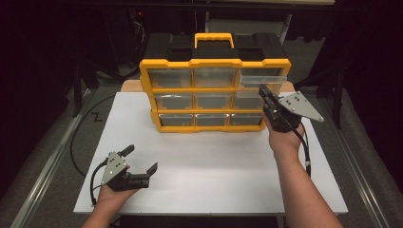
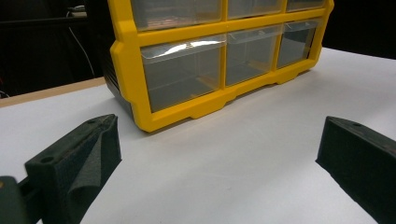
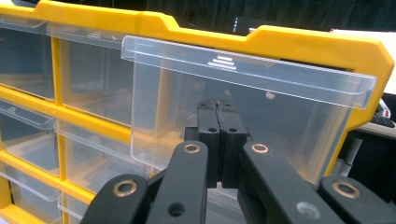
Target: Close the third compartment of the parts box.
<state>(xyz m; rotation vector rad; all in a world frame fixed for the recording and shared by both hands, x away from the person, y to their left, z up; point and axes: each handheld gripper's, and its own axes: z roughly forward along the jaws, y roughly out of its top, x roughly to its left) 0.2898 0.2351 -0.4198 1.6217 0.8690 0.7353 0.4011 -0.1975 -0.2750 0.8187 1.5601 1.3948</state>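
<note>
A yellow organizer (image 1: 214,62) with clear drawers and a black back stands at the far side of the white board (image 1: 214,166). Its top right drawer (image 1: 263,76) sticks out a little from the frame. My right gripper (image 1: 262,90) is shut with nothing between its jaws. In the right gripper view the right gripper (image 3: 218,109) has its tips against the clear front of that drawer (image 3: 280,84), below its handle lip. My left gripper (image 1: 141,159) rests open near the board's front left, pointing toward the organizer (image 2: 130,60). In the left gripper view the left gripper (image 2: 222,135) has bare board between its jaws.
The organizer's other drawers sit flush in the frame. A yellow carry handle (image 1: 214,38) tops it. Black cables trail from both grippers across the board. Dark floor and stand legs surround the table; a metal rail (image 1: 47,166) runs along its left side.
</note>
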